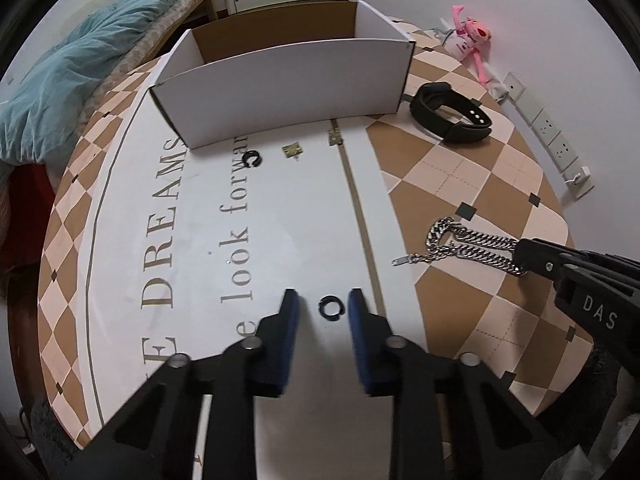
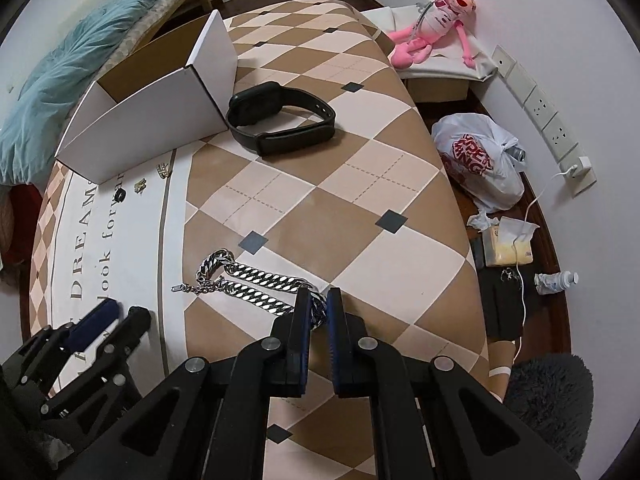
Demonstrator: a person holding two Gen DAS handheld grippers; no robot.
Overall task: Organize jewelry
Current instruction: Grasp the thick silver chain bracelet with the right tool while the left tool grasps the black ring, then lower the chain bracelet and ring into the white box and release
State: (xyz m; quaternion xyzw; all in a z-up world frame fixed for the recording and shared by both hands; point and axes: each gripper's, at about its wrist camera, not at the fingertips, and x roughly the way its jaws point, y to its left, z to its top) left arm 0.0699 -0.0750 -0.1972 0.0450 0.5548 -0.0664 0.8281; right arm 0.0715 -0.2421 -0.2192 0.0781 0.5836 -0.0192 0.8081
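Note:
My left gripper [image 1: 323, 304] is open, its blue pads on either side of a small black ring [image 1: 330, 307] lying on the white part of the table cover. My right gripper [image 2: 319, 307] is shut on the near end of a silver chain [image 2: 248, 280], which lies on the checkered cloth; the chain also shows in the left wrist view [image 1: 464, 246]. A second black ring [image 1: 252, 159] and two small gold pieces [image 1: 292, 150] lie in front of the open white box [image 1: 280, 100]. A black watch [image 2: 280, 120] lies right of the box.
The table [image 2: 360, 184] has a checkered cover with a white lettered panel. A bed with a teal blanket [image 1: 80, 60] is at far left. On the right floor are a plastic bag [image 2: 480, 160], a pink plush toy [image 2: 432, 32], wall sockets and a cable.

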